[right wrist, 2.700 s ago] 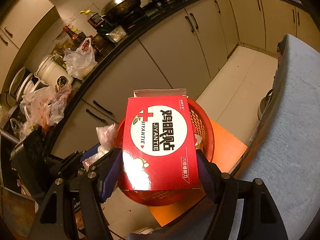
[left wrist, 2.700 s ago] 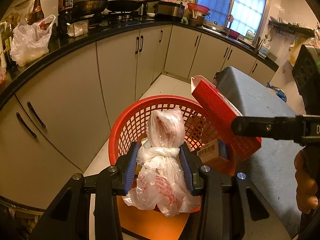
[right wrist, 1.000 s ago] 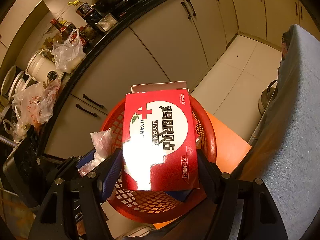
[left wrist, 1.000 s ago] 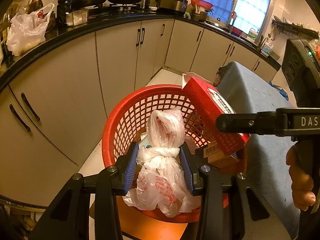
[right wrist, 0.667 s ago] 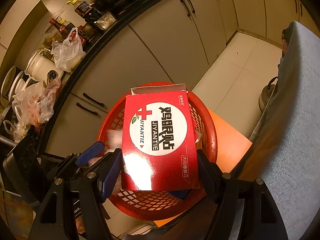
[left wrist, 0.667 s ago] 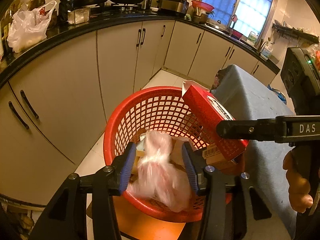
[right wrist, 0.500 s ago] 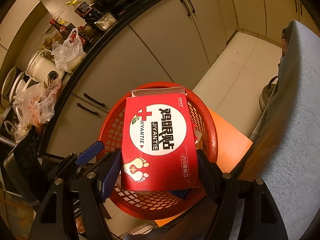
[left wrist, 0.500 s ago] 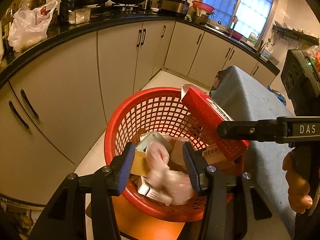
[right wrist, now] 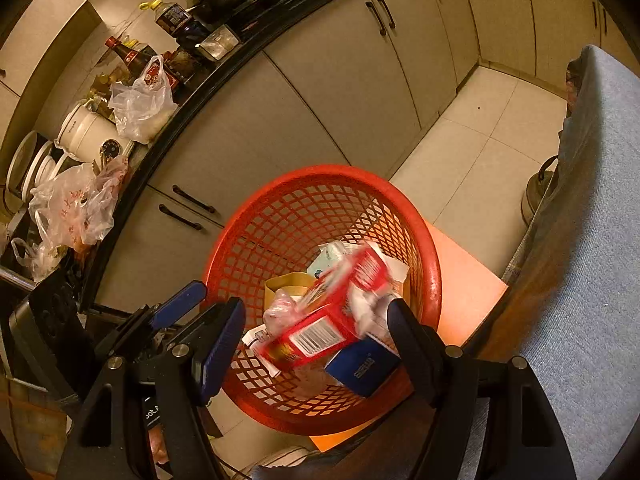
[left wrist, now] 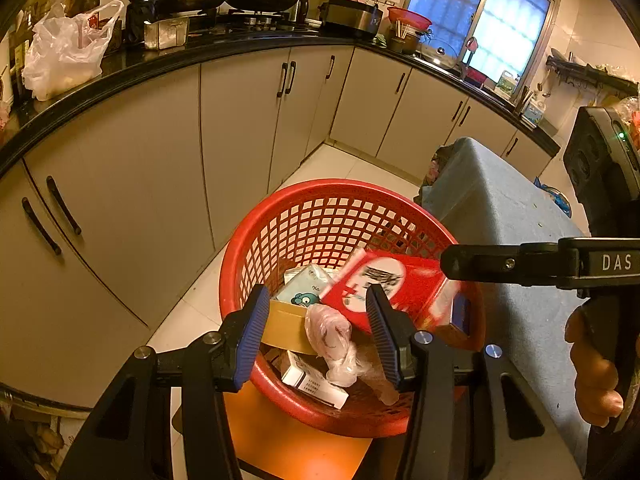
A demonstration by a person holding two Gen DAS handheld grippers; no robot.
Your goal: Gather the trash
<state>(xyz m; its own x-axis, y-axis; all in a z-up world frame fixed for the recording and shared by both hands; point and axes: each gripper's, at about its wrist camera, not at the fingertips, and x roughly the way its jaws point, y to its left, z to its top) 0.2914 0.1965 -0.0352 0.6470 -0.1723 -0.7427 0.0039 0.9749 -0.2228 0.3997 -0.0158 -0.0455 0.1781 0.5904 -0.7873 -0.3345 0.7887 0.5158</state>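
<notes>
A round red mesh basket [left wrist: 320, 188] [right wrist: 320, 172] stands on an orange surface and holds several pieces of trash. My left gripper [left wrist: 316, 336] hangs open over its near rim, and a knotted pink-white plastic bag [left wrist: 332, 336] lies loose below it among small boxes. My right gripper [right wrist: 316, 348] is open above the basket. The red box [right wrist: 332, 312] [left wrist: 384, 284] is blurred and tilted, free of the pads, dropping onto a blue box [right wrist: 360, 364]. A hand [left wrist: 592, 360] holds the right tool.
Beige cupboards under a black counter [left wrist: 120, 68] curve around the left and back, with plastic bags [right wrist: 140, 104], bottles and a wok on top. A table under grey-blue cloth [left wrist: 500, 216] [right wrist: 592, 200] stands right of the basket. A kettle [right wrist: 536, 192] sits on the tiled floor.
The left gripper opened and the plastic bag fell into the basket. The red box has since left the right gripper's pads and is tumbling into the basket.
</notes>
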